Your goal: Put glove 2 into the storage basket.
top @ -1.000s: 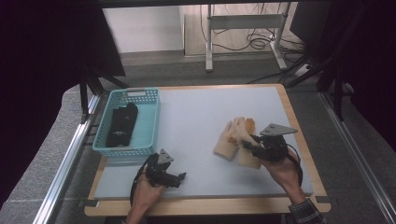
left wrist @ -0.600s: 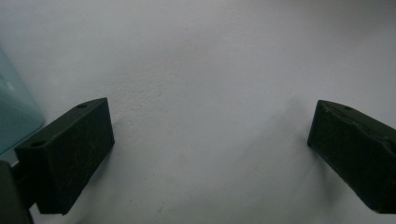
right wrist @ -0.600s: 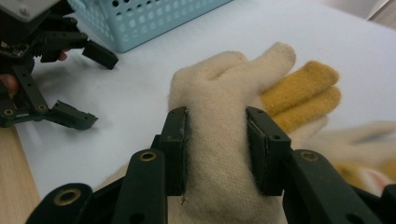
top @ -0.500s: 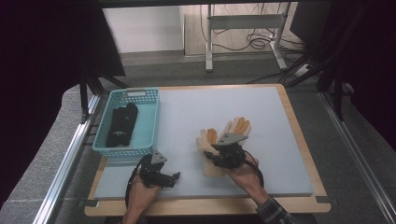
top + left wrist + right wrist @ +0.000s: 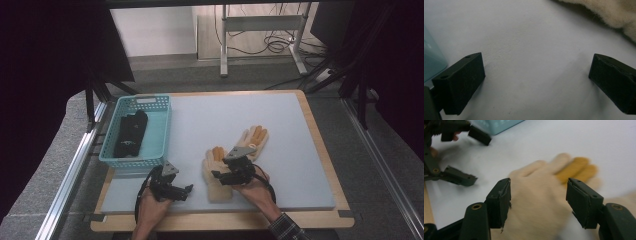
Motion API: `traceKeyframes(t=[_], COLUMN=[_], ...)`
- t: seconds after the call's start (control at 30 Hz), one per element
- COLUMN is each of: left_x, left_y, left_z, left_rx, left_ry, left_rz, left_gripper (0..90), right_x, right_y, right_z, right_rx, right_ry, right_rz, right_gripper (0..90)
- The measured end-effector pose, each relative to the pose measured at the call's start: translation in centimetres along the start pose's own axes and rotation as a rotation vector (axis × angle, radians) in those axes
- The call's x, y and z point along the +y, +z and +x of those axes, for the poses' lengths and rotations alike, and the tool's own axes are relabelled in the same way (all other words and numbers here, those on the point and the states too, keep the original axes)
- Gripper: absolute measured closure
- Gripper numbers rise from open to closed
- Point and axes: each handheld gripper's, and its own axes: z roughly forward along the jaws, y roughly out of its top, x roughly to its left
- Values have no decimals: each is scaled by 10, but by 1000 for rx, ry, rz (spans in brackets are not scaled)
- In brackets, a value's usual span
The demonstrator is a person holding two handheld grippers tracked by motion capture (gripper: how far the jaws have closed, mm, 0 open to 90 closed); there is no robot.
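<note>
The right gripper [image 5: 223, 176] hangs over the near glove [image 5: 216, 172], its jaws spread wide with the cream knit palm lying between and below them. In the right gripper view the same glove [image 5: 541, 195] sits between the two black jaws, which stand to either side of it; whether they touch the cloth cannot be told, since the picture is blurred. Past the jaw tips the glove's fingers show an orange coating, smooth against the fuzzy cream knit. A second glove [image 5: 252, 141] of the same make lies beyond the jaws and to their right, its orange fingers pointing away toward the far edge of the mat.

The left gripper [image 5: 182, 191] rests low near the front edge of the mat, jaws wide apart and holding nothing. Between them in the left gripper view is bare pale grey mat [image 5: 531, 50], matt and faintly grained. Outside the left jaw shows a corner of the teal basket [image 5: 431, 62], just beside it; beyond the right jaw tip lies the woolly cream edge of the near glove.

The basket [image 5: 160, 135], a rectangular plastic lattice, holds dark folded items [image 5: 130, 132]. Beyond both grippers the mat lies open up to its wooden border [image 5: 312, 125].
</note>
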Motion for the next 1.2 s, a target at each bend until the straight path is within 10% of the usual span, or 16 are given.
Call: traceKeyframes(t=[0.57, 0.83, 1.2], left_x=[0, 0, 0], left_y=[0, 0, 0], left_z=[0, 0, 0], left_rx=[-1, -1, 0], left_ry=[0, 0, 1], left_rz=[0, 0, 1], left_gripper=[5, 5, 5], right_x=[-20, -27, -24], right_y=[-45, -15, -24], right_z=[-101, -109, -103], right_rx=[-236, -260, -289], right_ry=[176, 196, 135], right_rz=[-17, 29, 22], right_gripper=[465, 388, 591])
